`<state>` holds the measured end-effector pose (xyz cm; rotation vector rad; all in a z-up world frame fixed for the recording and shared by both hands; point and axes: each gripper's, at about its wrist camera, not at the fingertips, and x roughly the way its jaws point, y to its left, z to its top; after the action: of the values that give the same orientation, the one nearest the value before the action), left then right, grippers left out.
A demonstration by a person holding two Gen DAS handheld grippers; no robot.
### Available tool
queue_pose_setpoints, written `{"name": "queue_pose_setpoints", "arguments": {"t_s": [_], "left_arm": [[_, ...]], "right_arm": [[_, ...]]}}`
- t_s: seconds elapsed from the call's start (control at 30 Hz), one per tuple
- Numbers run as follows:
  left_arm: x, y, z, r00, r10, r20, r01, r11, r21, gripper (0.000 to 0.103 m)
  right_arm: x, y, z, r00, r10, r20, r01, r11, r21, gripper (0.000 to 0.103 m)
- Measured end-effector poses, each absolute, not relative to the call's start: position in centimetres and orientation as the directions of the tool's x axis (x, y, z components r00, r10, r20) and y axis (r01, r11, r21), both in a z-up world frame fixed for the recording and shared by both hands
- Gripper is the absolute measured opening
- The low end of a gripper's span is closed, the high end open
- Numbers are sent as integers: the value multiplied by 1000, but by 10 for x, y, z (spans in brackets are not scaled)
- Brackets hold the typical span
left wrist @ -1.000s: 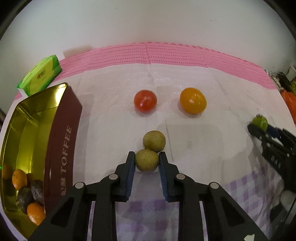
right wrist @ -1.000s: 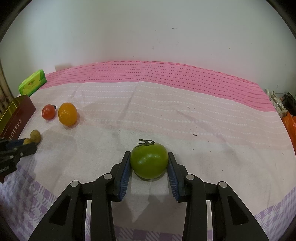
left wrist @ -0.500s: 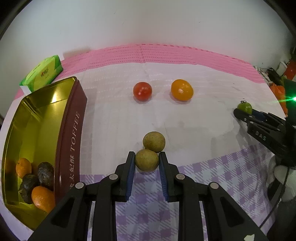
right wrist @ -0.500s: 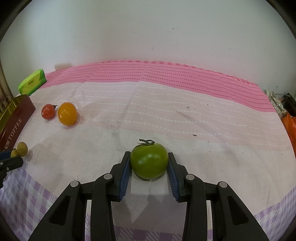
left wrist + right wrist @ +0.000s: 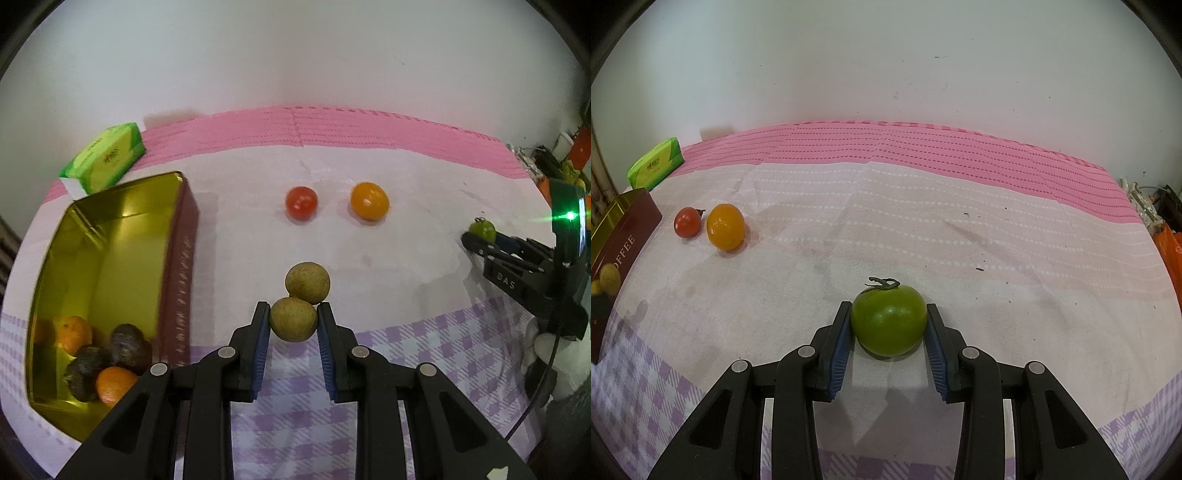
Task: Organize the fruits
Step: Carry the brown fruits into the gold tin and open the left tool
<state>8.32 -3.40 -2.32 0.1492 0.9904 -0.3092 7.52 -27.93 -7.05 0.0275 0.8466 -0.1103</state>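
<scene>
My left gripper (image 5: 293, 309) is shut on a small olive-brown fruit (image 5: 293, 320), held above the cloth. A second like fruit (image 5: 307, 281) clings to its far side. To the left lies the open gold toffee tin (image 5: 110, 236), with oranges and dark fruits in its near corner. A red tomato (image 5: 301, 202) and an orange fruit (image 5: 369, 201) lie farther back on the cloth. In the right wrist view my right gripper (image 5: 888, 309) is shut on a green tomato (image 5: 888, 321) that rests on the cloth. The red tomato (image 5: 687, 222) and the orange fruit (image 5: 725, 226) sit at the far left.
A green tissue pack (image 5: 107, 157) lies behind the tin near the wall. The pink and white cloth (image 5: 923, 229) covers the table, with a purple check band along the near edge. Clutter stands off the table's right end (image 5: 561, 166).
My left gripper has risen and drawn back with the paired fruits, so the tin and the purple check band show more. The right gripper and the green tomato have not moved.
</scene>
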Motion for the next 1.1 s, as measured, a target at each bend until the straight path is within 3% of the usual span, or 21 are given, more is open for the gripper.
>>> {"name": "queue_pose_setpoints", "arguments": {"t_s": [0.57,1.1], "left_arm": [[101,39,4,558,-86,-826,158,987,4,22],[127,100,-15,508,29,-861,0,999,34,22]], "right_arm": [[75,-279,-70,657,-86,-749,108,994,-19,39],[75,-279,-70,657,-87,-749,107,994,-21,39]]}}
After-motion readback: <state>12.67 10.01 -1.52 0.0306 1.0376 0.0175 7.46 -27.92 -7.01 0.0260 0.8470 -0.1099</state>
